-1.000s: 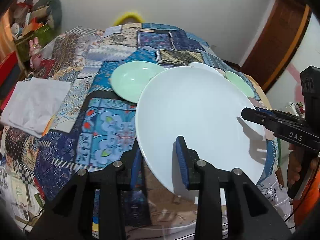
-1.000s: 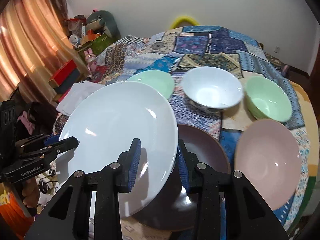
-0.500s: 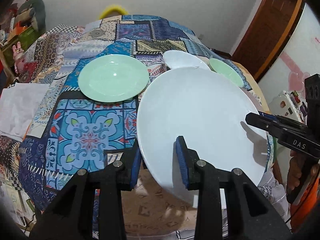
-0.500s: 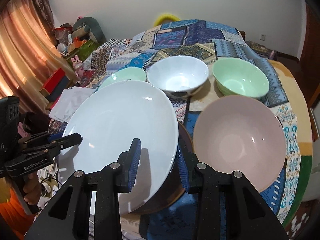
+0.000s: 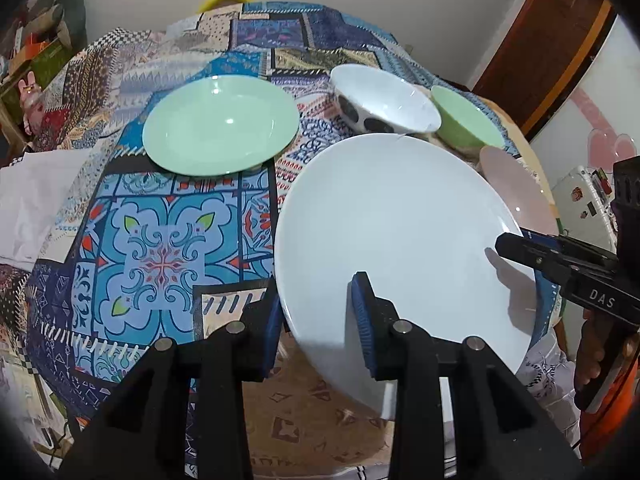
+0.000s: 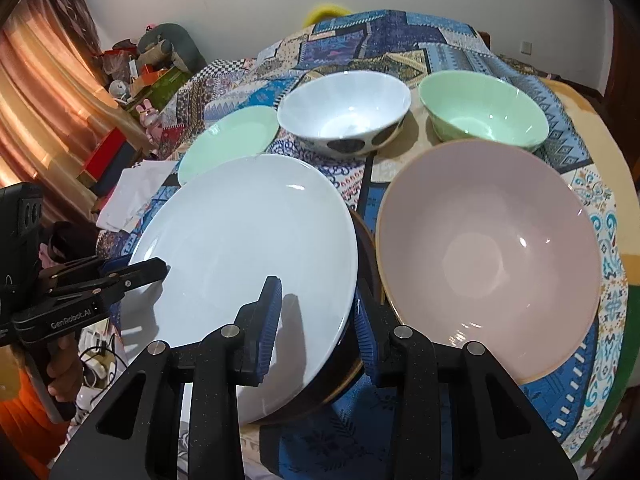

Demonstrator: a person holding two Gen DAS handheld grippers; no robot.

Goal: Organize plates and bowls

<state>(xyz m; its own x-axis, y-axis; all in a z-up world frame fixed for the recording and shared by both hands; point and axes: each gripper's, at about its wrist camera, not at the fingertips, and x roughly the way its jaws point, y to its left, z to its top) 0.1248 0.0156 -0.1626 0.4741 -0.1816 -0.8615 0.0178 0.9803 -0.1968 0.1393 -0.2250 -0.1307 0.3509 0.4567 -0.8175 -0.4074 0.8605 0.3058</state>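
A large white plate [image 5: 400,232] is held level above the table by both grippers. My left gripper [image 5: 318,320] is shut on its near-left rim. My right gripper [image 6: 316,320] is shut on its opposite rim, and the plate also shows in the right wrist view [image 6: 248,248]. A dark brown plate [image 6: 362,320] lies on the table under the white plate's right edge. A pale green plate [image 5: 220,136], a white bowl with dark spots [image 6: 344,116], a green bowl [image 6: 484,112] and a large pink bowl [image 6: 488,256] stand on the patterned cloth.
The round table wears a blue patchwork cloth [image 5: 160,248]. A folded white cloth [image 5: 36,204] lies at its left edge. Boxes and toys [image 6: 152,76] are stacked by the orange curtain [image 6: 44,116] beyond the table. A wooden door frame [image 5: 560,52] stands at the right.
Both grippers have carried the white plate to the right and lowered it over the brown plate. The green plate is now fully uncovered, and the bowls look nearer.
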